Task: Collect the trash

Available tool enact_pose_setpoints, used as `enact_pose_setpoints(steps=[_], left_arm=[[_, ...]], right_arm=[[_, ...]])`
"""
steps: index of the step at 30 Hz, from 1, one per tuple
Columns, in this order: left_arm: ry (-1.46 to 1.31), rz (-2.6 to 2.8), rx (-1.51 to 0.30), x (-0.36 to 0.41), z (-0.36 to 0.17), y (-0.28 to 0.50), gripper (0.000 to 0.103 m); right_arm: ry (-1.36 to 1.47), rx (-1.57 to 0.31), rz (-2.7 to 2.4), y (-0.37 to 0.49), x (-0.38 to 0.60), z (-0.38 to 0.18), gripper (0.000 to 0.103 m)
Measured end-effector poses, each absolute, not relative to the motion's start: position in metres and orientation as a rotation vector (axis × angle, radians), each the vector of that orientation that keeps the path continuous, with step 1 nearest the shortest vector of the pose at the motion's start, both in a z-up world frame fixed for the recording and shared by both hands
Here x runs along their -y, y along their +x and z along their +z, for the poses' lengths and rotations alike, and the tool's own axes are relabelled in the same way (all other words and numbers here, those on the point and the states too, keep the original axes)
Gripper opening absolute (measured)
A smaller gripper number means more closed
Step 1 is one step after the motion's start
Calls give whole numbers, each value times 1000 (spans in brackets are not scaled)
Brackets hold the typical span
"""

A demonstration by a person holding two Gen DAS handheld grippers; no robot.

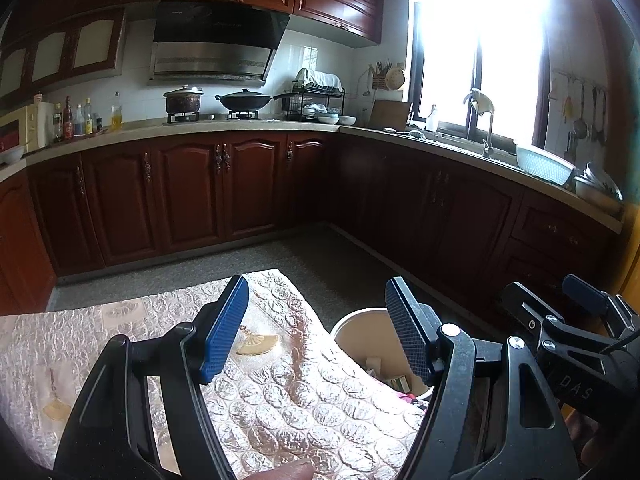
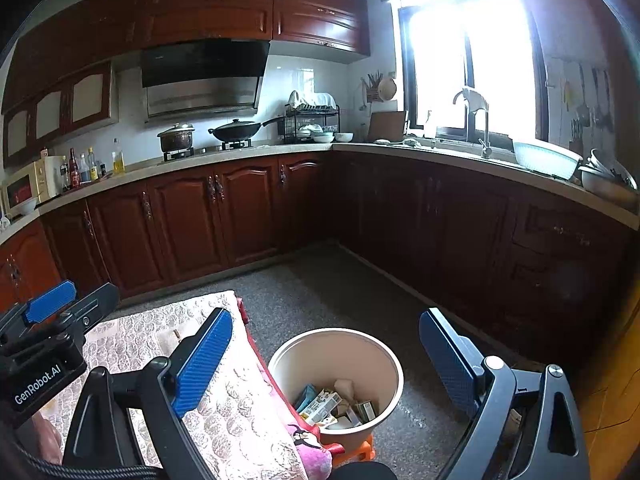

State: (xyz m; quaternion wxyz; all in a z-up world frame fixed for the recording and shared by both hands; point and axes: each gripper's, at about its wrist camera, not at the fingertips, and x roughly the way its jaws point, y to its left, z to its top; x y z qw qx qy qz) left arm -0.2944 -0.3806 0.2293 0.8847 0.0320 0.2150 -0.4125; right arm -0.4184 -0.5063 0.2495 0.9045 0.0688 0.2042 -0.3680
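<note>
A cream round bin [image 2: 384, 364] stands on the floor beside the table, with cartons and paper scraps [image 2: 334, 406] inside. In the left wrist view the bin [image 1: 360, 330] shows at the table's right edge, partly hidden by a finger. My left gripper [image 1: 316, 336] hovers open over the embossed tablecloth [image 1: 304, 396], nothing between its blue pads. Open as well, my right gripper [image 2: 326, 360] hangs above the bin with empty jaws. The right gripper [image 1: 576, 316] also appears at the right of the left wrist view, and the left gripper [image 2: 52, 320] at the left of the right wrist view.
Dark red cabinets [image 2: 184, 224] run under an L-shaped counter [image 2: 240, 152] with a pot, a wok and bottles. A sink and tap [image 2: 476, 128] sit under the bright window. A pink cloth [image 2: 308, 448] hangs off the table edge above an orange stool [image 2: 356, 454]. Speckled floor [image 2: 320, 292] lies ahead.
</note>
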Motion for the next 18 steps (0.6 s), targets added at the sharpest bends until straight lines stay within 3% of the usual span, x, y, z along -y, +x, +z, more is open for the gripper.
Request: enact_pose_setpoints(steps=[18], left_arm=[[66,-849,-455,382,225,-293,70]], right_arm=[[148,-425,-764,-416,508,249,93]])
